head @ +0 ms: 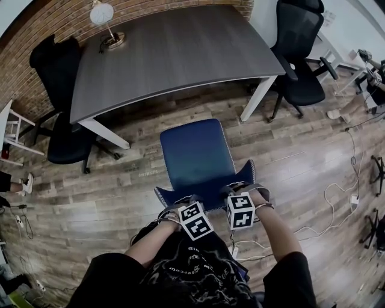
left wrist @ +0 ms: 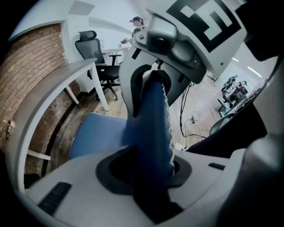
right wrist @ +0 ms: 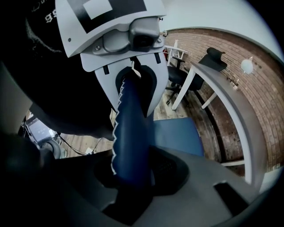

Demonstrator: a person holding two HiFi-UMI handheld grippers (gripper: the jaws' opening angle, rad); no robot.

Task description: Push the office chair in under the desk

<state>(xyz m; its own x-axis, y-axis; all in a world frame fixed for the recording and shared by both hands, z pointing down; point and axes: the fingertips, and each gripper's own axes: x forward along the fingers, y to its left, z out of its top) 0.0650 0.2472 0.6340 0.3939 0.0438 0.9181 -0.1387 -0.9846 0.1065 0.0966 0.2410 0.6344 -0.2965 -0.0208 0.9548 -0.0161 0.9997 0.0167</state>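
Note:
A blue office chair [head: 195, 153] stands on the wood floor in front of the grey desk [head: 168, 48], its seat just outside the desk's front edge. Both grippers sit on the top edge of the chair's backrest [head: 207, 194], side by side. My left gripper [head: 180, 203] is shut on the backrest [left wrist: 153, 124], whose white-stitched blue edge runs between its jaws. My right gripper [head: 231, 194] is shut on the same edge [right wrist: 131, 133]. Each gripper view shows the other gripper clamped farther along, with the blue seat [left wrist: 95, 133] and the desk top [right wrist: 235, 111] beyond.
Black office chairs stand at the desk's left end [head: 60, 120] and right end [head: 301, 66]. White desk legs [head: 105, 133] [head: 257, 99] flank the gap ahead of the blue chair. A lamp [head: 102, 15] stands on the desk. Cables [head: 337, 198] trail over the floor at right.

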